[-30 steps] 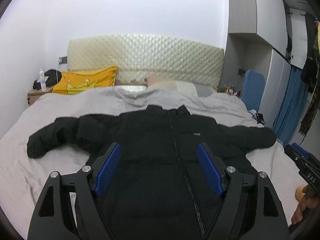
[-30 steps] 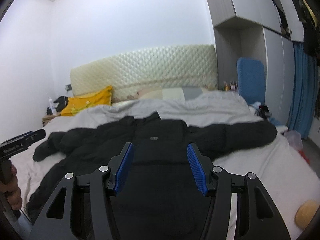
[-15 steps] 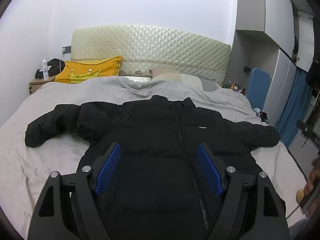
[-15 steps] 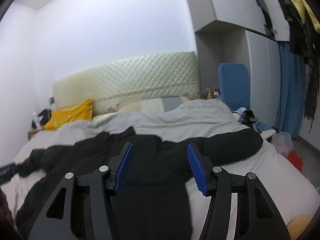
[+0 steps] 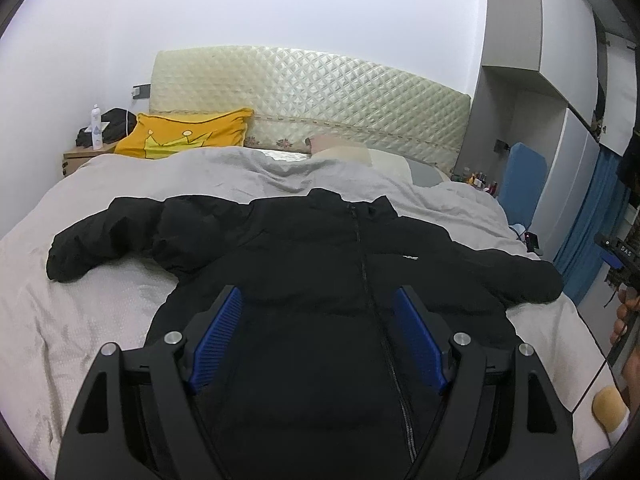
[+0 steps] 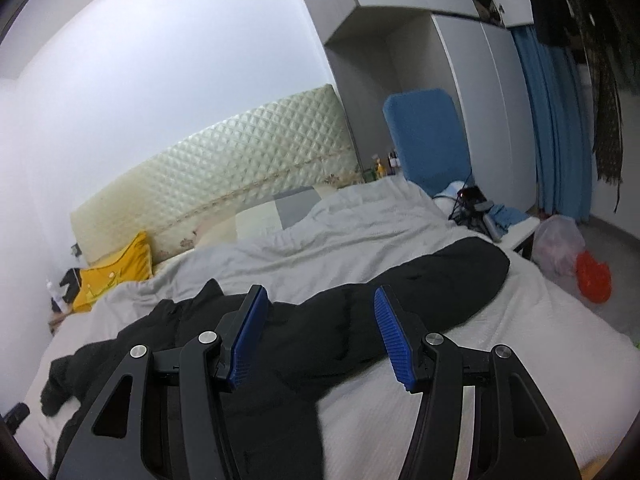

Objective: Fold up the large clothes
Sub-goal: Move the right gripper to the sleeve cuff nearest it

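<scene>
A black puffer jacket (image 5: 320,280) lies front up on the bed (image 5: 100,320), zipped, with both sleeves spread out sideways. My left gripper (image 5: 318,328) is open and empty above the jacket's lower front. My right gripper (image 6: 320,332) is open and empty, above the jacket's right sleeve (image 6: 440,284). The right gripper's handle and the hand holding it show at the right edge of the left wrist view (image 5: 624,280).
A grey duvet (image 5: 280,176) covers the bed. A yellow pillow (image 5: 188,138) leans on the quilted headboard (image 5: 312,104). A nightstand with a bottle (image 5: 96,124) is at the left. A blue chair (image 6: 428,136), wardrobe and bags (image 6: 592,276) stand at the right.
My right gripper has swung to the right, from the jacket's middle toward its right sleeve. My left gripper has risen a little and stays over the jacket's front.
</scene>
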### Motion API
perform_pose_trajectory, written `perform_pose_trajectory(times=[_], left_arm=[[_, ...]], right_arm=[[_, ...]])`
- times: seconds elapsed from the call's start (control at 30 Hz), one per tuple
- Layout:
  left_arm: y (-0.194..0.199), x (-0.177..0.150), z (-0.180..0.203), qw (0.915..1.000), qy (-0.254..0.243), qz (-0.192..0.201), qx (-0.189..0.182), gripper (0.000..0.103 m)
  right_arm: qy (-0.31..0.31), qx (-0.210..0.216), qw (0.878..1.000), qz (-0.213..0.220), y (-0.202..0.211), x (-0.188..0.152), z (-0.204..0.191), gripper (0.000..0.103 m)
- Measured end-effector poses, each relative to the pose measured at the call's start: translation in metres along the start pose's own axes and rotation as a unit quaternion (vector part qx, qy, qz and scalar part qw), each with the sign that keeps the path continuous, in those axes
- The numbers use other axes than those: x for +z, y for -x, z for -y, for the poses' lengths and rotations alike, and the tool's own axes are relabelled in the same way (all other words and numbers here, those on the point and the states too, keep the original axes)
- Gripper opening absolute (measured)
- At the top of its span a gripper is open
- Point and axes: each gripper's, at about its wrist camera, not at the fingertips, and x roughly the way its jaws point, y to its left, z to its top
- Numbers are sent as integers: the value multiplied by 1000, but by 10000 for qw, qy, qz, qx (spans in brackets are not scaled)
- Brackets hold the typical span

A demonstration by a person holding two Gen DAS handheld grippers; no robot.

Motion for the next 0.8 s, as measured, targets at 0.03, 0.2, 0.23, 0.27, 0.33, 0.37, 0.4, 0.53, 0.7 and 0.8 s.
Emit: perform_pose_trajectory(times=[0.03,0.2,0.23,0.27,0.33,0.37,0.4,0.53,0.7,0.8], left_arm=[[-2,0,0,10000,15,-17,5,79],[-15,-3,1,9999,50,-107,115,79],[-18,-3,2,9998,52,-125,132,79],[-21,-2,3,9998,50,-137,150,79],[-27,-2,4,9996,62,-141,220,79],[-31,-2,5,9995,84,-138,256,79],[-33,-2,6,9995,97,-146,277,79],[-47,-4,7,9988,178,-263,376,79],[-62,-3,11,9982,298,-360,365,79],[-70,-5,12,9978,312,-333,478,79]], right_arm=[[-47,14,10000,-23,-5,1,9,54],[-502,-157,9981,-325,-45,-6,75,54],[-567,-188,9974,-403,-53,-9,86,54],[-672,-229,9961,-528,-64,-14,102,54],[-914,-264,9928,-726,-82,-23,129,54],[-1091,-261,9907,-773,-89,-26,145,54],[-1291,-216,9881,-807,-96,-29,160,56],[-2073,-135,9748,-812,-122,-39,218,73],[-2446,17,9668,-738,-154,-34,260,73],[-2778,-137,9575,-763,-179,-34,283,73]])
